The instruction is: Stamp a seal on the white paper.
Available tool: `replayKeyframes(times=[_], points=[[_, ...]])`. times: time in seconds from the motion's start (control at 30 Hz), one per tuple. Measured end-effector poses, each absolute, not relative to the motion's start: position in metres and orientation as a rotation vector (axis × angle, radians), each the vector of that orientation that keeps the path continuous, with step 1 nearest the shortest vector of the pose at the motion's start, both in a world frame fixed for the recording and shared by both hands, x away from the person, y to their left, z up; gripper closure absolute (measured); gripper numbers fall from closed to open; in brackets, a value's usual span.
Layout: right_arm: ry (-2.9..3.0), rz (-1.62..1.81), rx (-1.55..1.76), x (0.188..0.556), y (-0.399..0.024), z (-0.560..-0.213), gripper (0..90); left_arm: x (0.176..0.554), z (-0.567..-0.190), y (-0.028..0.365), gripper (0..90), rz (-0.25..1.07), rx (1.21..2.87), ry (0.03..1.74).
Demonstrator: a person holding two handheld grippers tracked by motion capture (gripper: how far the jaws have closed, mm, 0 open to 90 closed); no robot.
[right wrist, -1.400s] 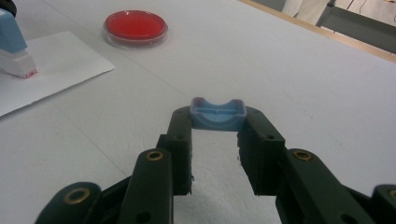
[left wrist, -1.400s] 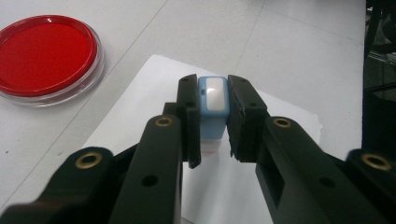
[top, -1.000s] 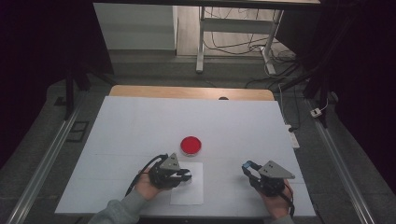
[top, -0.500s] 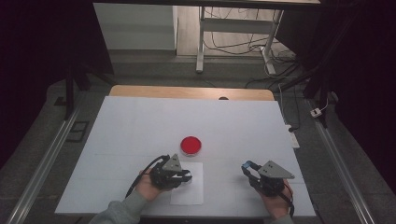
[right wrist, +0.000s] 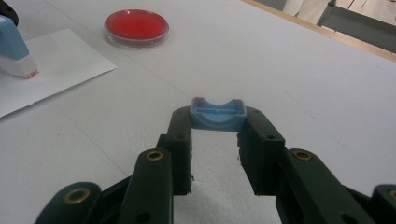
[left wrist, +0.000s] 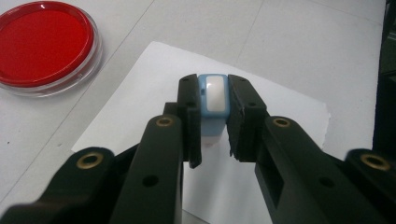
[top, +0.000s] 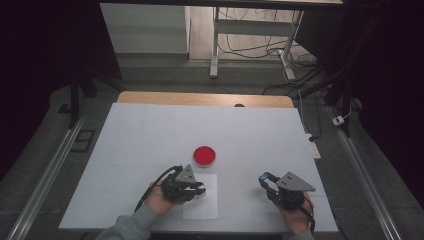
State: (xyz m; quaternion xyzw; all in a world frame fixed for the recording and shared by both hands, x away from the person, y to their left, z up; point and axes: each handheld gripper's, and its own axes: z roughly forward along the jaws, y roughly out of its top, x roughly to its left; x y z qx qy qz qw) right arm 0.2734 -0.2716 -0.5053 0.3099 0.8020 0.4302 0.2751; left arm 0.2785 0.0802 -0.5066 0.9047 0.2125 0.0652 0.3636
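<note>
My left gripper (left wrist: 212,88) is shut on a light blue stamp (left wrist: 213,100), held upright with its base down on a white sheet of paper (left wrist: 289,112). In the right gripper view the stamp (right wrist: 13,46) shows a red-tinged foot touching the paper (right wrist: 60,65). My right gripper (right wrist: 218,117) is shut on a small blue cap (right wrist: 217,111) just above the table. A round red ink dish (top: 204,156) lies just beyond the paper (top: 202,210). In the high view the left gripper (top: 199,189) is over the sheet and the right gripper (top: 263,178) is off to its right.
The white table top (top: 150,135) stretches wide behind the dish, with a wooden strip (top: 200,99) along its far edge. Metal rails (top: 50,170) run down both sides. A desk frame and cables (top: 250,45) stand on the floor beyond.
</note>
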Motion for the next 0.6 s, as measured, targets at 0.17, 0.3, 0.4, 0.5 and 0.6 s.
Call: replayKeyframes(times=[0.17,0.3,0.4,0.5,0.6], points=[[2.157,1.155,0.833,0.2735,-0.2714,-0.5056,65.7,0.2783,-0.5065,0.0798,76.5,0.167,2.329,0.552],[2.157,1.156,0.833,0.2733,-0.2713,-0.5054,65.7,0.2774,-0.507,0.0798,76.5,0.175,2.328,0.551],[2.156,1.156,0.833,0.2733,-0.2717,-0.5053,65.7,0.2773,-0.5075,0.0803,76.5,0.172,2.322,0.555],[2.156,1.153,0.831,0.2734,-0.2722,-0.505,65.7,0.2758,-0.5071,0.0789,76.6,0.188,2.329,0.552],[2.156,1.157,0.832,0.2733,-0.2714,-0.5053,65.7,0.276,-0.5072,0.0794,76.6,0.184,2.329,0.551]])
